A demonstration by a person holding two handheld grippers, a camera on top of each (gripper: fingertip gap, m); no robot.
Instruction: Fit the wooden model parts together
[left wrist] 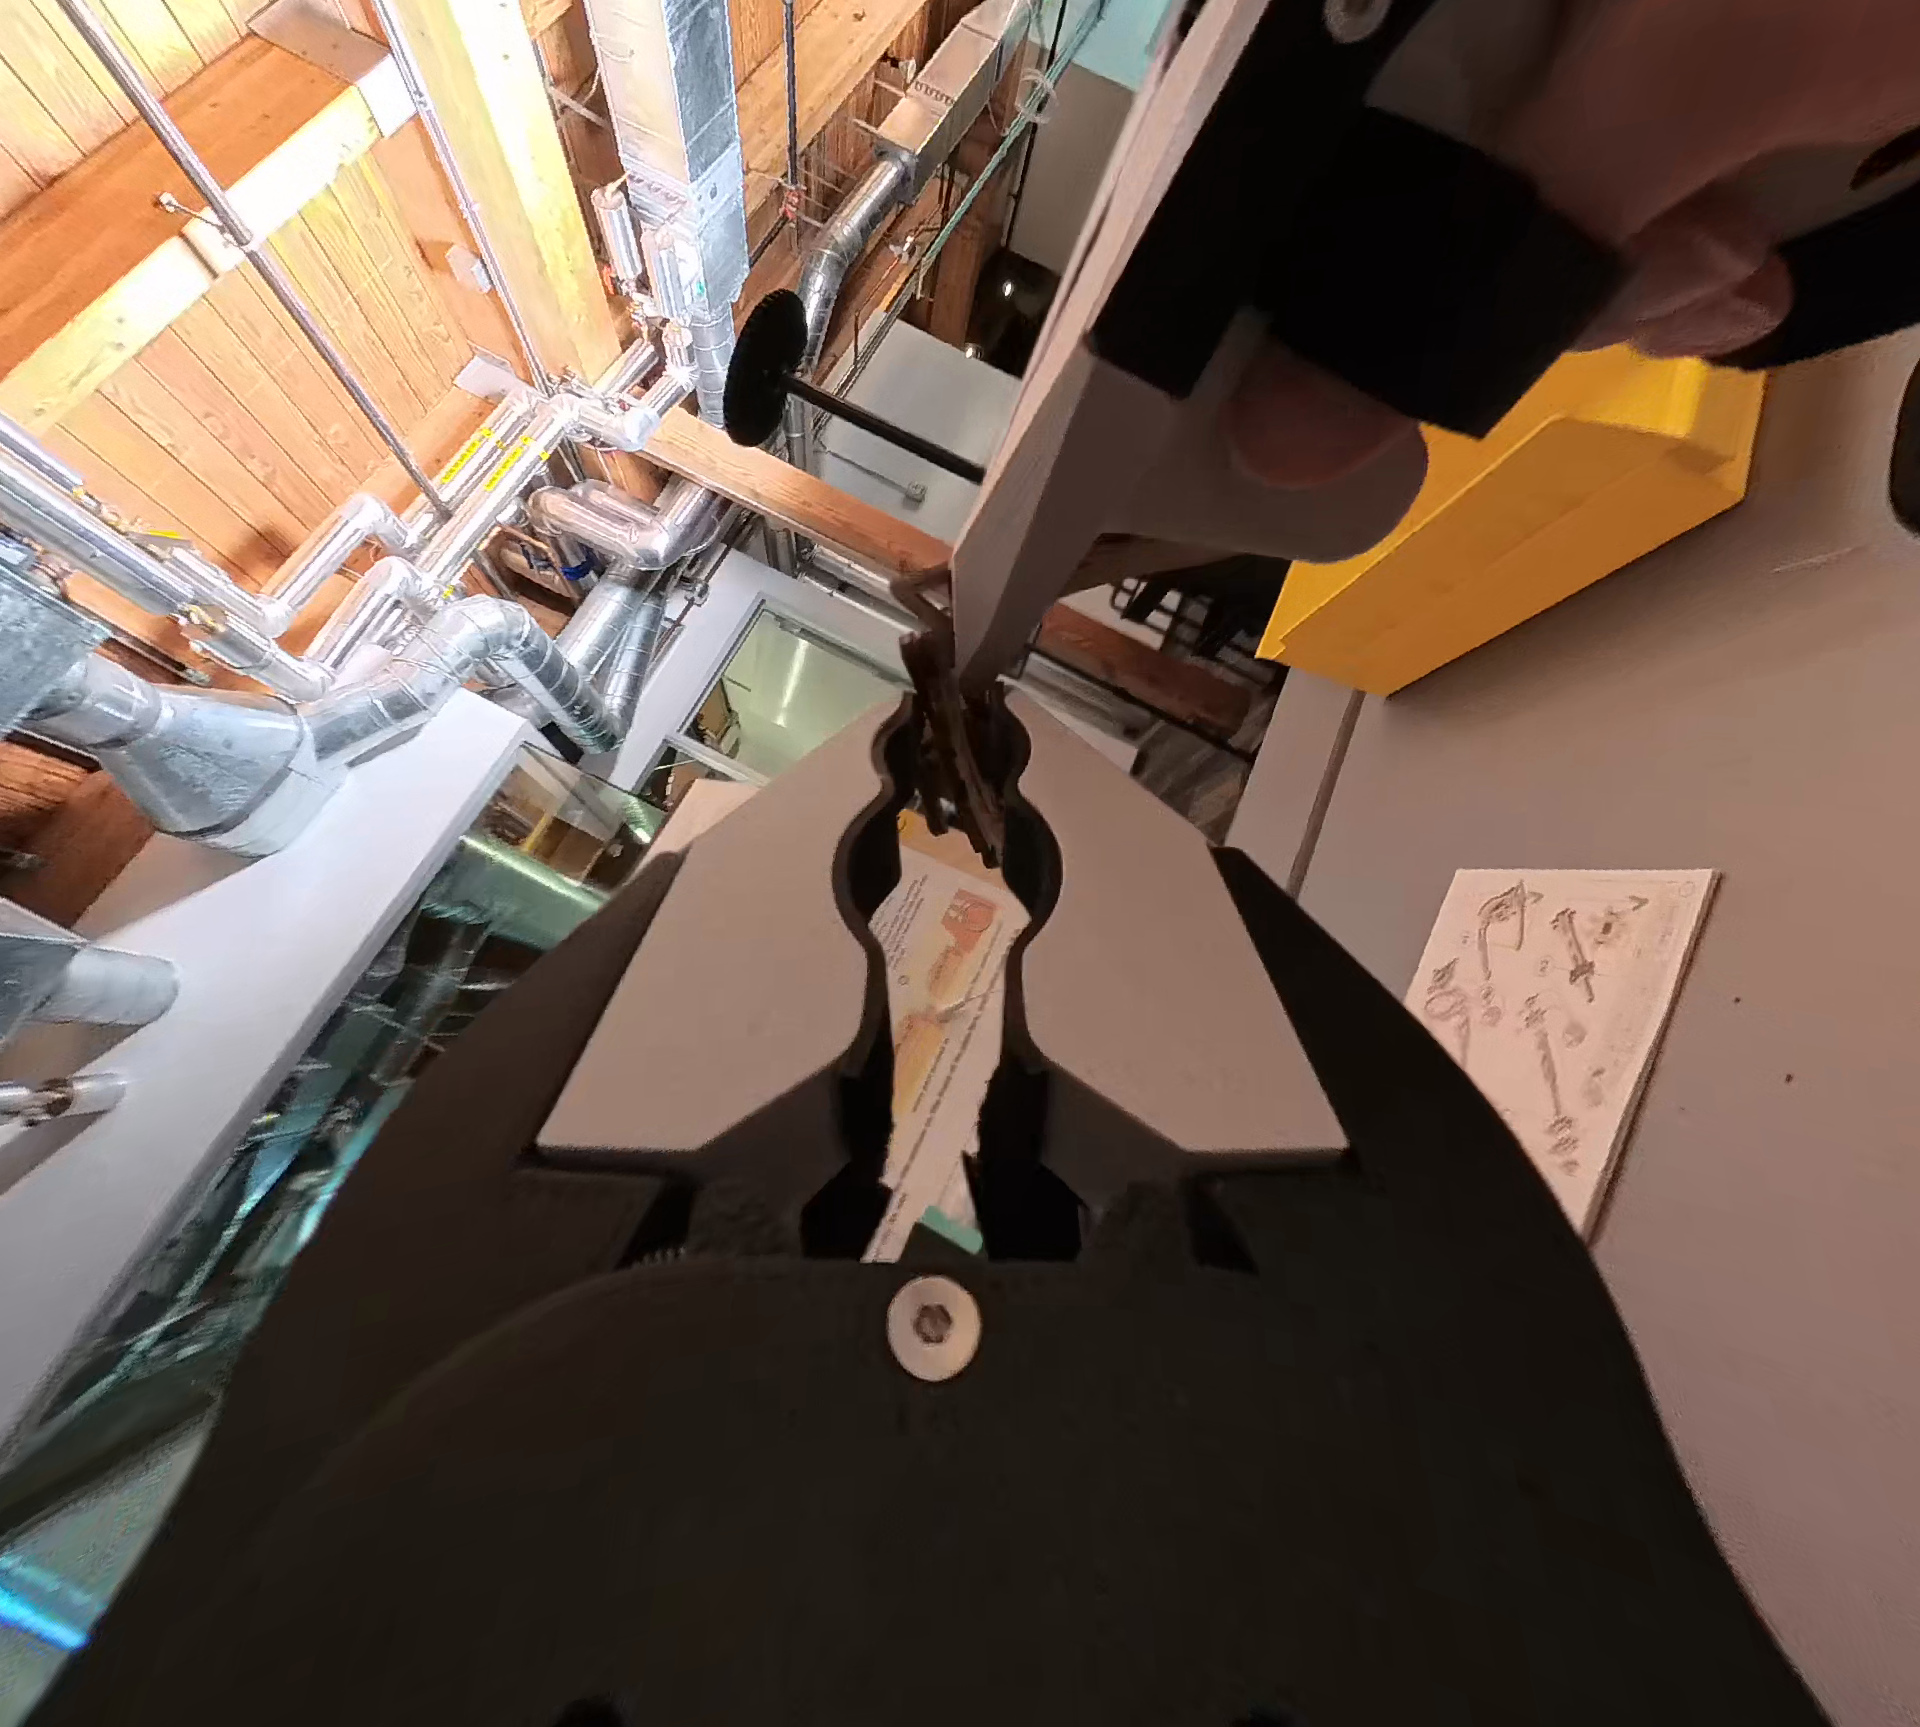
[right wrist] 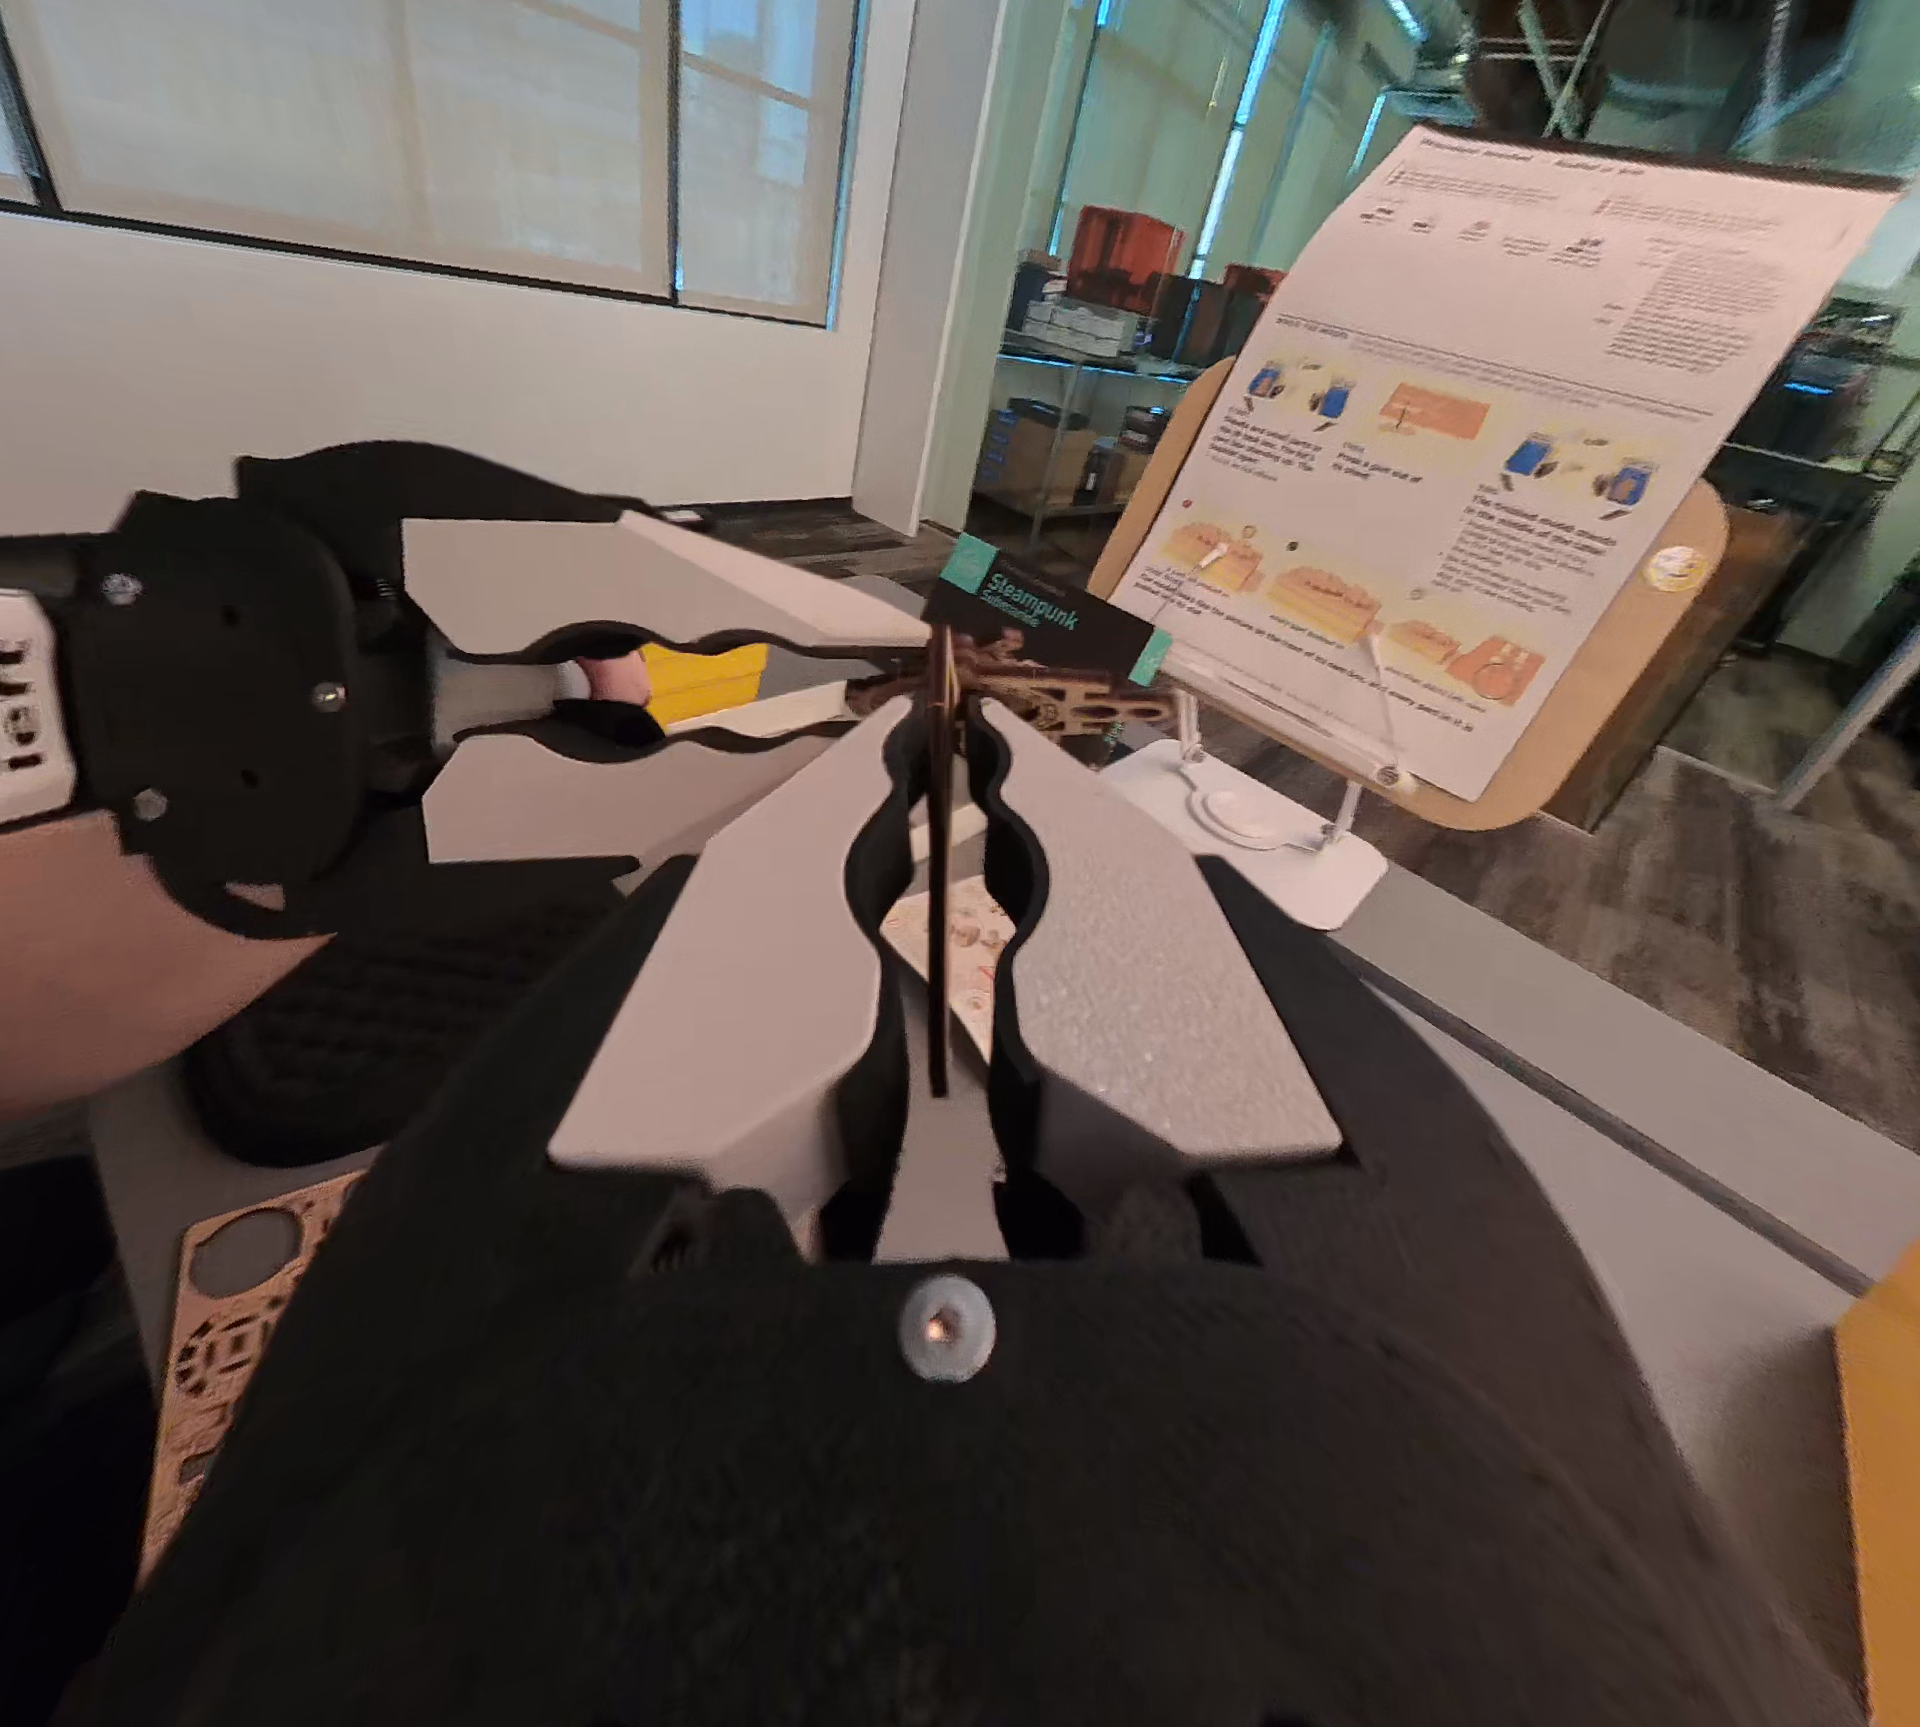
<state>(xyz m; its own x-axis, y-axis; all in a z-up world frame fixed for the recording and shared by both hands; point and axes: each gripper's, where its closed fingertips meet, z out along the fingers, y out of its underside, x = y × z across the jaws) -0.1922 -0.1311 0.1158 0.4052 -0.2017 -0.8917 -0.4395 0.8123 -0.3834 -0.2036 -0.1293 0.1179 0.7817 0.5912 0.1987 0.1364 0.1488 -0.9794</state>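
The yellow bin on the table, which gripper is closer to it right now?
Left, probably. The yellow bin shows just beyond the left gripper, seen between its fingers. The right gripper, shut on a thin wooden piece, meets the left's tips, farther from the bin.

On your counter point(left wrist: 1714, 794) a yellow bin point(left wrist: 1538, 524) sits at the far side, and a white card point(left wrist: 1558, 1023) with faint drawings lies flat nearer you. Above, you see a timber ceiling point(left wrist: 135, 15) crossed by silver ducts point(left wrist: 665, 46) and pipes point(left wrist: 208, 597). Ahead of you a printed sheet point(right wrist: 1507, 451) leans on a tan board point(right wrist: 1621, 721), which stands tilted on a white stand point(right wrist: 1247, 836) at the counter's far edge. A small dark box point(right wrist: 1039, 612) sits just left of that sheet. Beyond are windows point(right wrist: 416, 36) and shelves point(right wrist: 1091, 389) of boxes.
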